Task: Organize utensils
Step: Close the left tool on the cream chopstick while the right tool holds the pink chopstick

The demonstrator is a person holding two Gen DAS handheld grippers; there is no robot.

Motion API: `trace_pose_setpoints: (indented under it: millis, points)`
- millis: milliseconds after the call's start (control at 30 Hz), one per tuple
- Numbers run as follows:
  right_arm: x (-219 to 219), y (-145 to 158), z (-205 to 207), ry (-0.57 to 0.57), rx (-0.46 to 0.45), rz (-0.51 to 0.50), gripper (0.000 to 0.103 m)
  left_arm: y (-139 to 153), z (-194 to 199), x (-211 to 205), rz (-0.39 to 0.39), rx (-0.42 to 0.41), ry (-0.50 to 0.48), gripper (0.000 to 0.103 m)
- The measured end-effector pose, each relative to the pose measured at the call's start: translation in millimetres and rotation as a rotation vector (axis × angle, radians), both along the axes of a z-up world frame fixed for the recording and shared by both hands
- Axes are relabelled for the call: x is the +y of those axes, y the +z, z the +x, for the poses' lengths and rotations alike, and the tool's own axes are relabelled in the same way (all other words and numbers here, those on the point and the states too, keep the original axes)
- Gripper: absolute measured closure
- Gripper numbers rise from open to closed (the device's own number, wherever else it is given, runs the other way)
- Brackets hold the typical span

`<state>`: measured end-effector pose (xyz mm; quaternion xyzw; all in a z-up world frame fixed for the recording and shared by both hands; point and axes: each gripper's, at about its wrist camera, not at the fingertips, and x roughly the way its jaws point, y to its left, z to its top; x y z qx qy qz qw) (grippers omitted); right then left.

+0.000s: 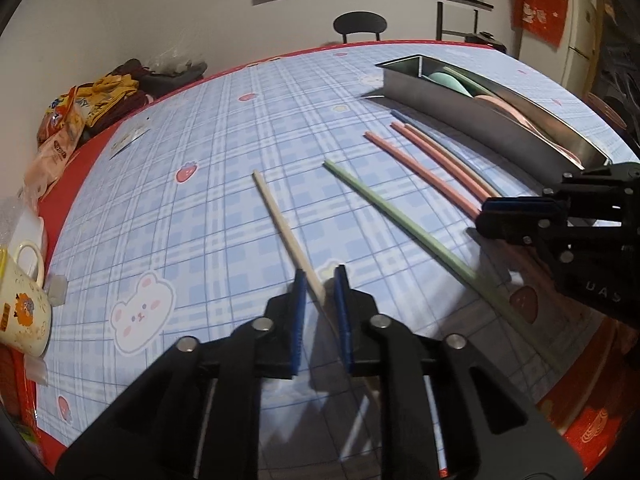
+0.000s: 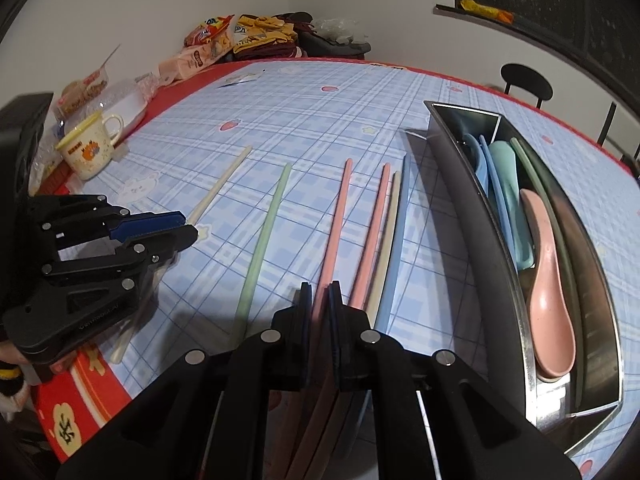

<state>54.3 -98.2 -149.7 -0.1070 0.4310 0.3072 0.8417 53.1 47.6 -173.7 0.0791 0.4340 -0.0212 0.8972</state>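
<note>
The left tool point(image 1: 320, 280) pinches the cream chopstick point(image 1: 280, 216) lying on the counter point(image 1: 200, 140); the right tool point(image 2: 320, 292) pinches a pink chopstick point(image 2: 340, 208). They look light, stiff and slippery (grab near the thick end).

Left claw point(image 1: 320, 276), right claw point(image 2: 320, 292) closed.

A home dining area is indicated. A table point(image 2: 280, 92) is covered with a blue checked cloth printed with bears and strawberries over a red underlay. Snack packets point(image 2: 208, 40) and folded clothes point(image 2: 264, 36) are piled at the upper left of the right wrist view, near a cartoon mug point(image 2: 90, 148). A round-backed chair point(image 1: 360, 24) is seen at top centre of the left wrist view, a refrigerator point(image 1: 580, 52) hung with a red cloth point(image 1: 540, 8) at upper right.
</note>
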Motion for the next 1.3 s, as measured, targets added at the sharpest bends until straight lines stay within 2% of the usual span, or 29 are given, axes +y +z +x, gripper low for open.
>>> trace_pose_setpoints:
  millis: [233,367,533,700,933,1067,1200,1300]
  points:
    - [-1.1,-0.6,1.8,-0.001,0.014,0.012,0.093,0.4,-1.9,14.9,-0.108,0.009,0.006,0.089]
    - [2.5,-0.3,2.0,0.0,0.009,-0.007,0.092,-0.7,-1.7,8.7,-0.064,0.006,0.013,0.088]
    - [6.7,-0.3,1.3,0.0,-0.009,-0.02,0.09,-0.7,-0.7,8.3,-0.054,0.005,0.012,0.088]
    - [9.9,-0.6,-1.7,0.003,-0.036,-0.045,0.09,-1.3,0.1,1.0,0.001,-0.002,0.009,0.088]
    - [11.4,-0.9,-4.4,0.007,-0.05,-0.058,0.091,-0.7,-0.1,4.6,-0.027,0.0,0.01,0.088]
    - [10.2,-0.4,-6.2,0.01,-0.052,-0.056,0.094,-0.7,-0.3,4.7,-0.033,0.0,0.01,0.088]
    - [9.0,0.0,-8.0,0.007,-0.057,-0.058,0.096,1.1,-2.4,7.8,-0.03,-0.013,0.033,0.092]
    - [6.2,1.6,-8.4,0.002,-0.061,-0.044,0.097,4.8,-5.1,14.9,-0.073,-0.032,0.04,0.093]
